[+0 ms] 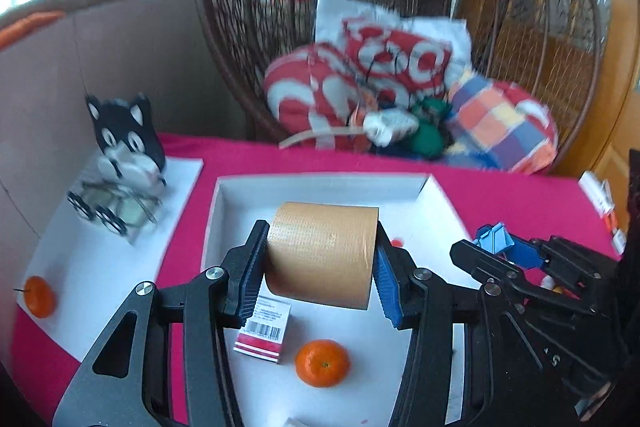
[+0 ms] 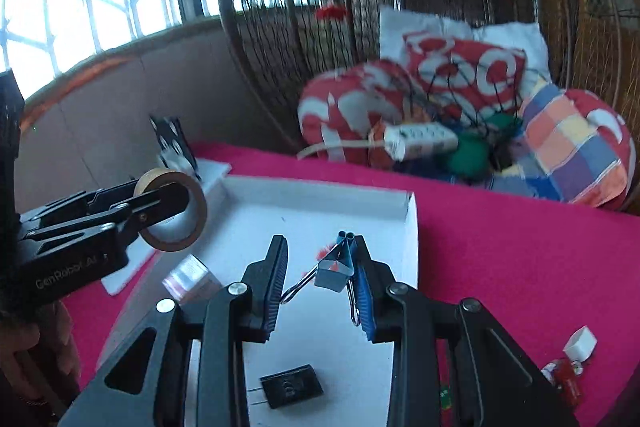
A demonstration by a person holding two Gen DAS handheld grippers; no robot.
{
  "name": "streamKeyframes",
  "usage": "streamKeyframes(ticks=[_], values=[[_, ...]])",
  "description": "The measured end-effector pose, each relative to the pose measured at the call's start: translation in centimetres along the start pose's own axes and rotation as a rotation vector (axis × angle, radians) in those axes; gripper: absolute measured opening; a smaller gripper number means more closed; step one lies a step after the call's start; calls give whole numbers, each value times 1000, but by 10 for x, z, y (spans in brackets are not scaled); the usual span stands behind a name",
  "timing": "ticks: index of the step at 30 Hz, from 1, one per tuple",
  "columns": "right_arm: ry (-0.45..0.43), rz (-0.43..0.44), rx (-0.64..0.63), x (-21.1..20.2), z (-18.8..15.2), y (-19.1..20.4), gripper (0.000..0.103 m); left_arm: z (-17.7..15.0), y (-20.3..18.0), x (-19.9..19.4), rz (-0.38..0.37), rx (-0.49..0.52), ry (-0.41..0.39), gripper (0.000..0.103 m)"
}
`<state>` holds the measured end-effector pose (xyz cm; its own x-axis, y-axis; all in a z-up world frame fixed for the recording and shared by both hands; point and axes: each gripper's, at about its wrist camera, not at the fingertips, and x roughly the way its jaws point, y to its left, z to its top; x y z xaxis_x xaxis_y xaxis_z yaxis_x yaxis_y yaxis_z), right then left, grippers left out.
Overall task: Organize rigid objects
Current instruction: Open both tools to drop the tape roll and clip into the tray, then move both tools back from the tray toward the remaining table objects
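My left gripper (image 1: 320, 231) is shut on a tan roll of tape (image 1: 324, 255), one pad against each flat side, and holds it above the white tray (image 1: 320, 183). In the right wrist view the same roll of tape (image 2: 192, 223) hangs in the left gripper (image 2: 166, 205) over the tray's left edge. My right gripper (image 2: 319, 241) is shut on a blue binder clip (image 2: 338, 263). The clip's body sits by the right pad and its wire handles spread to both pads. The right gripper (image 1: 500, 247) also shows at the right of the left wrist view.
In the tray (image 2: 408, 227) lie a mandarin (image 1: 322, 363), a small red-and-white box (image 1: 264, 331) and a black flat part (image 2: 290, 391). A white board (image 1: 100, 267) at the left bears a cat figure (image 1: 124, 139), glasses (image 1: 108, 211) and a second mandarin (image 1: 39, 297). A wicker chair (image 2: 580, 27) with cushions stands behind.
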<state>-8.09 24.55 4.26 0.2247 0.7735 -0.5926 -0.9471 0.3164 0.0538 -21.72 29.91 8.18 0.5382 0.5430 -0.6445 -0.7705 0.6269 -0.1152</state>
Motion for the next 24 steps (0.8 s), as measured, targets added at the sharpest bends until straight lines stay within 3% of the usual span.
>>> streamKeyframes(ticks=[6,11,13,14,15,18,24], values=[[73,-20,-17,23,-19,3,32,-16,3,29,29,-5,83,49],[73,-4,-2,22,-24,2,33,-17,5,27,49,-8,85,53],[62,-10,-4,19,-25,4,46,-18,7,22,45,-25,61,78],[52,-10,-7,16,-26,5,70,-18,8,18,48,-33,40,94],[40,-14,-11,15,-25,6,91,-18,9,12,63,-42,6,97],[8,-32,-32,6,-25,9,103,-18,12,-3,93,-72,-46,97],[-82,-40,-32,-24,-24,9,103,-18,12,-46,101,-142,-186,97]])
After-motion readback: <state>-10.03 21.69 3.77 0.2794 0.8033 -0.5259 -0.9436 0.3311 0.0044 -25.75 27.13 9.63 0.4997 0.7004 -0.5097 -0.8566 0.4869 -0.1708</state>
